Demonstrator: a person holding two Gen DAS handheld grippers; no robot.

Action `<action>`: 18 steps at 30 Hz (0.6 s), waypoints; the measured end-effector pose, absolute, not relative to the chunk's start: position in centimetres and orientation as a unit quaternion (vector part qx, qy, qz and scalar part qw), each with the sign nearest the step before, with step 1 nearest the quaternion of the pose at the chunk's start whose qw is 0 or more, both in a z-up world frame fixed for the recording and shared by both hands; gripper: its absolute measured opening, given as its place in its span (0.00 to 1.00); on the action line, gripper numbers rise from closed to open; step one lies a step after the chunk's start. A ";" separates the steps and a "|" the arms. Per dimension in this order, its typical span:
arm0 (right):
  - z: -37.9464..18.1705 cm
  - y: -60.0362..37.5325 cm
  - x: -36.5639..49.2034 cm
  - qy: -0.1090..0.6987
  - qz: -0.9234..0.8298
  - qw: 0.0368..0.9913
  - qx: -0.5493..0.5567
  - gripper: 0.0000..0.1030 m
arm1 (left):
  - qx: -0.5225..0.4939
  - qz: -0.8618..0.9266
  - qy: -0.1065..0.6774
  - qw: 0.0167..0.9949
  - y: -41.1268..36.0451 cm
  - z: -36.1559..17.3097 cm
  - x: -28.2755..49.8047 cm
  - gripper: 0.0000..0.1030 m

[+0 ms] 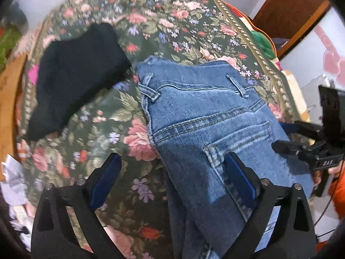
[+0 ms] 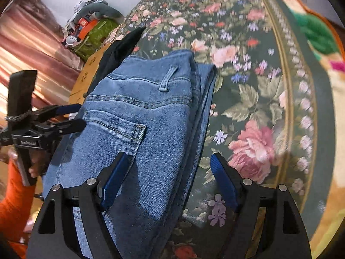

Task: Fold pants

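Note:
Blue jeans (image 1: 200, 116) lie folded lengthwise on a floral bedspread (image 1: 151, 21), waistband away from me. My left gripper (image 1: 172, 166) is open just above the jeans' left edge, its right finger (image 1: 239, 177) over the denim. My right gripper (image 2: 168, 164) is open above the jeans' (image 2: 146, 116) right folded edge. Each gripper shows in the other's view: the right one (image 1: 286, 136) at the jeans' right side, the left one (image 2: 73, 116) at their left side, both with jaws parted and holding nothing.
A folded black garment (image 1: 79, 73) lies on the bedspread left of the jeans. Clutter and a green box (image 2: 94, 34) sit beyond the bed's far-left side. The bedspread's bordered edge (image 2: 301, 99) runs along the right. A wooden door (image 1: 289, 6) stands at the back.

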State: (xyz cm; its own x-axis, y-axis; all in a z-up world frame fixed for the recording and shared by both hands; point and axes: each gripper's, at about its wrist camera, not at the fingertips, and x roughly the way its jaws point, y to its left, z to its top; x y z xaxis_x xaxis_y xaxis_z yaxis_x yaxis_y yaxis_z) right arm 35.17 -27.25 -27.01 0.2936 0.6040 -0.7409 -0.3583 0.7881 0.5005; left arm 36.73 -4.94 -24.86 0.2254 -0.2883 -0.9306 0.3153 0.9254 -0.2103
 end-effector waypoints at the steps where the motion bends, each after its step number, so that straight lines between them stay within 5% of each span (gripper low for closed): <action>1: -27.1 -27.3 35.3 0.514 0.307 0.792 0.124 0.74 | 0.005 -0.199 0.597 0.777 -5.0 -25.1 37.1 0.95; 14: -28.2 -25.9 37.8 0.532 0.336 0.760 0.162 0.74 | -0.079 -0.263 0.640 0.717 -6.2 -29.0 41.0 0.97; 18: -28.0 -25.8 37.8 0.534 0.332 0.760 0.165 0.57 | -0.074 -0.272 0.636 0.719 -7.4 -28.9 40.7 0.88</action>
